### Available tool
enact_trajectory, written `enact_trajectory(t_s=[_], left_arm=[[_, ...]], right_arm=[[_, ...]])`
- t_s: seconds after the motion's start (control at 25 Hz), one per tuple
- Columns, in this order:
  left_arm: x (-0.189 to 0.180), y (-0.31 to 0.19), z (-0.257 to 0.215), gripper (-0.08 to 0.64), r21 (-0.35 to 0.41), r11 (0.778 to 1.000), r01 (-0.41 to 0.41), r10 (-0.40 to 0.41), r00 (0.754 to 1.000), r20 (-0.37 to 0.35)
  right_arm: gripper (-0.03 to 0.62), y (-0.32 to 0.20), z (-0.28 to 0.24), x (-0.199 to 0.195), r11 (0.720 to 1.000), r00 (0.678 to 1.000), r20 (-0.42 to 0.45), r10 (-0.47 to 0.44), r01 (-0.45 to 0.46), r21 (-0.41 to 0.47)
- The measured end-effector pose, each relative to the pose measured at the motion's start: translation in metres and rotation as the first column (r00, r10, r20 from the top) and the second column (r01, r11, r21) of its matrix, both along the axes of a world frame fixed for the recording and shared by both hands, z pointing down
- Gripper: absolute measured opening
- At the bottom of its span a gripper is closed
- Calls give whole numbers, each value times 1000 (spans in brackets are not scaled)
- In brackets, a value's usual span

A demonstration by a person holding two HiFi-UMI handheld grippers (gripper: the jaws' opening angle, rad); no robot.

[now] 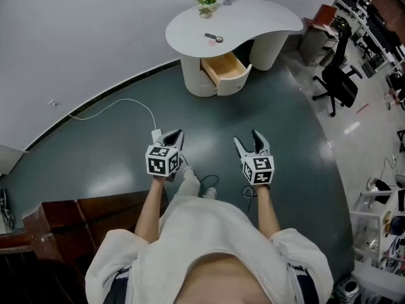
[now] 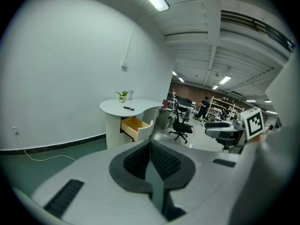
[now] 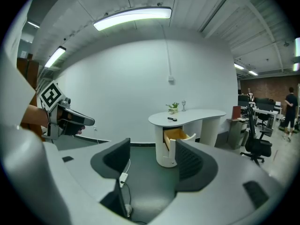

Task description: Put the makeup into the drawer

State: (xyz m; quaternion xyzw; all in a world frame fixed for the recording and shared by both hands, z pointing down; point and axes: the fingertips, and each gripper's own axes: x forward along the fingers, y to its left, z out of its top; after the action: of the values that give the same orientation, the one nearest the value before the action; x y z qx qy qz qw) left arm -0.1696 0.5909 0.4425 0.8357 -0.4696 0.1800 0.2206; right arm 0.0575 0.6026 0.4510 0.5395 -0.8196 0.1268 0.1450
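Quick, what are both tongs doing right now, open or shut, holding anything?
Left tongs: shut, nothing between them.
Right tongs: open, holding nothing.

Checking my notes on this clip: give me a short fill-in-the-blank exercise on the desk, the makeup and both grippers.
1. The drawer of the desk stands ____.
2. The makeup lies on the desk's ____.
3. The jaws of the left gripper are ____; those of the right gripper stand apart with nothing between them.
Missing words: open; top; shut.
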Motion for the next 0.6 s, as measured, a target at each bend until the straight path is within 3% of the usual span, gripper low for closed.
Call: enact_trajectory(t_s=[0.28, 0.6], left_arm=[[3, -48, 11, 12, -15, 1000, 2, -2, 1000, -1], [10, -161, 19, 12, 1, 999, -41, 41, 999, -23]], right_arm=[[272, -50, 8, 0, 1000, 1000, -8, -4, 4, -8], [263, -156, 13, -4, 1000, 999, -28, 22, -22, 3]])
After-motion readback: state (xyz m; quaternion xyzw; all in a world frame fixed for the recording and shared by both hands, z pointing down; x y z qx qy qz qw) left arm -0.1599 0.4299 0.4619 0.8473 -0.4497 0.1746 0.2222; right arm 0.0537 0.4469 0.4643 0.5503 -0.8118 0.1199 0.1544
